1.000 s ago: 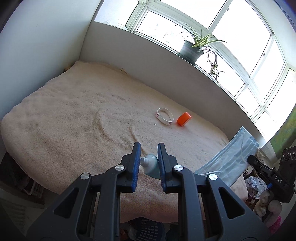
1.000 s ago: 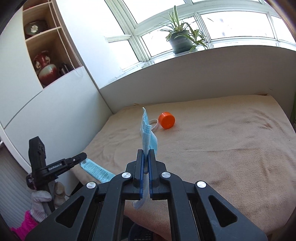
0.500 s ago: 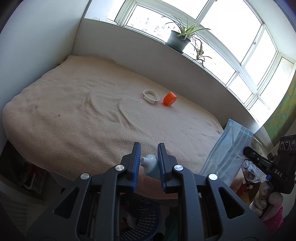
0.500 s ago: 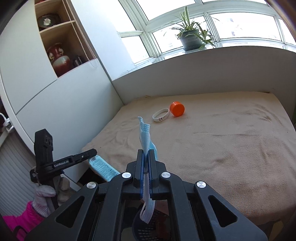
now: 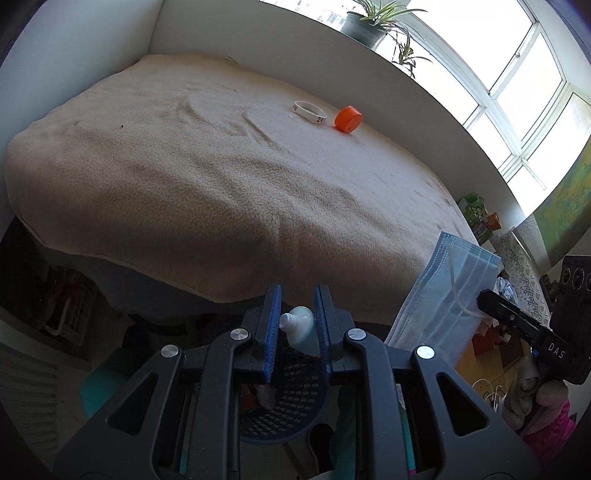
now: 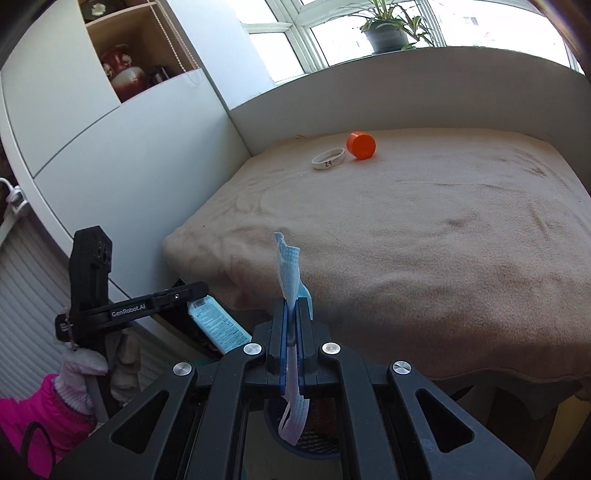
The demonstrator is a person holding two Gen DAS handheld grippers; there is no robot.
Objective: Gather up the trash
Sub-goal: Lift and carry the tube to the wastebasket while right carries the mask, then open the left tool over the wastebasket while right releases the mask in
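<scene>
My left gripper (image 5: 296,306) is shut on a pale green tube with a white cap (image 5: 301,328), held past the near edge of the bed, above a dark blue mesh basket (image 5: 291,406). My right gripper (image 6: 291,314) is shut on a blue face mask (image 6: 288,266), which hangs down toward the same basket (image 6: 314,439). In the left wrist view the mask (image 5: 447,291) shows at the right; in the right wrist view the tube (image 6: 218,326) shows in the left gripper at the lower left. An orange cap (image 5: 348,119) and a white wristband (image 5: 310,111) lie far back on the bed.
The beige blanket-covered bed (image 6: 424,240) fills the middle, with white cabinets (image 6: 110,147) on its left and a windowsill with a potted plant (image 6: 388,33) behind. A pink sleeve (image 6: 40,417) holds the left gripper. Clutter sits on the floor by the bed (image 5: 70,306).
Both grippers have drawn back from the bed and sunk, still holding the tube and the mask. The basket below the bed's edge has come into view under them.
</scene>
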